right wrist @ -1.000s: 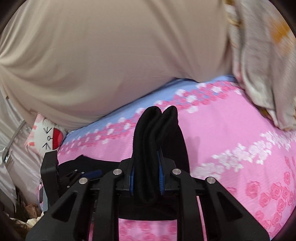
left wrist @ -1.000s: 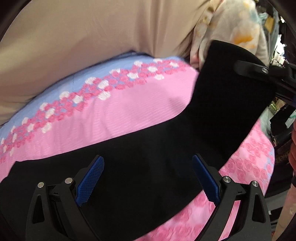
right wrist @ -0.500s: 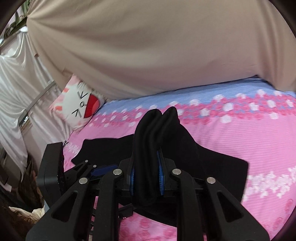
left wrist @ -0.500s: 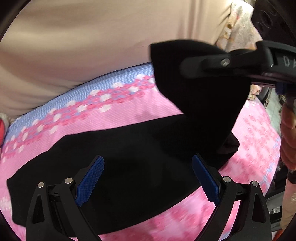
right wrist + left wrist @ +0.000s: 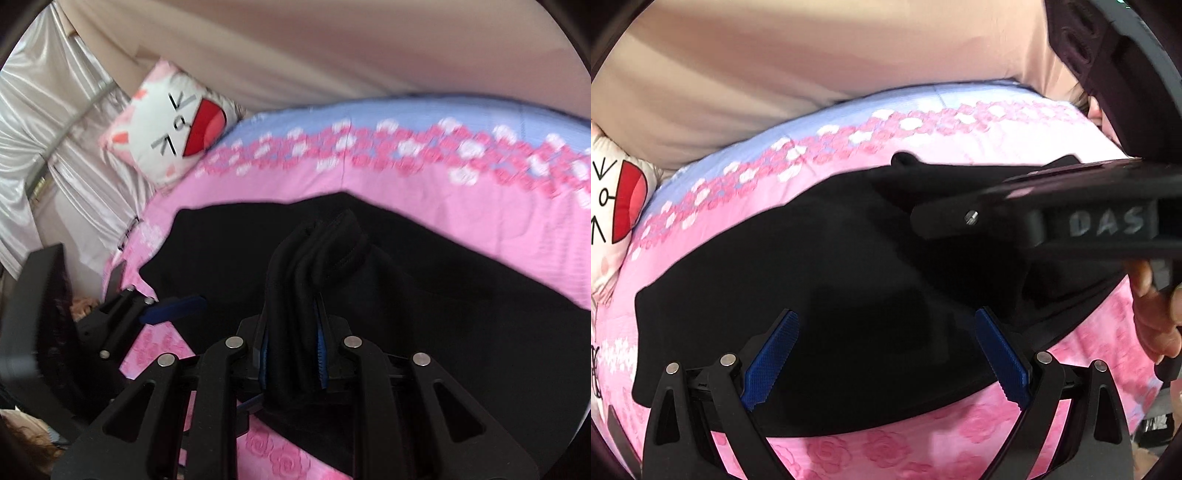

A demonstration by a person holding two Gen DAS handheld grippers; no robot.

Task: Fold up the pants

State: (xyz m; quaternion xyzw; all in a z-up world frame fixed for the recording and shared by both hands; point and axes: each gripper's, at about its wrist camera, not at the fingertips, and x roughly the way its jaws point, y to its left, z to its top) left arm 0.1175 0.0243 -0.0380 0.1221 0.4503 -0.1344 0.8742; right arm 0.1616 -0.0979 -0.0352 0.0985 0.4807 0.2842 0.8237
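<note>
Pink flowered bedspread (image 5: pixel 960 166) carries the black pants (image 5: pixel 812 277) near its front edge, my right gripper (image 5: pixel 291 354) pinching their bunched end to fold it over, left gripper (image 5: pixel 886 362) spread empty above.

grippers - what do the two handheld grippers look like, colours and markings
Both are matte black plastic. The left gripper has angular linkage arms with round silver pins and blue ridged pads on its fingers. The right gripper shares the black links, silver pins and blue pads; from the left wrist view its body shows raised letters reading DAS. No cables or sleeves are visible.
</note>
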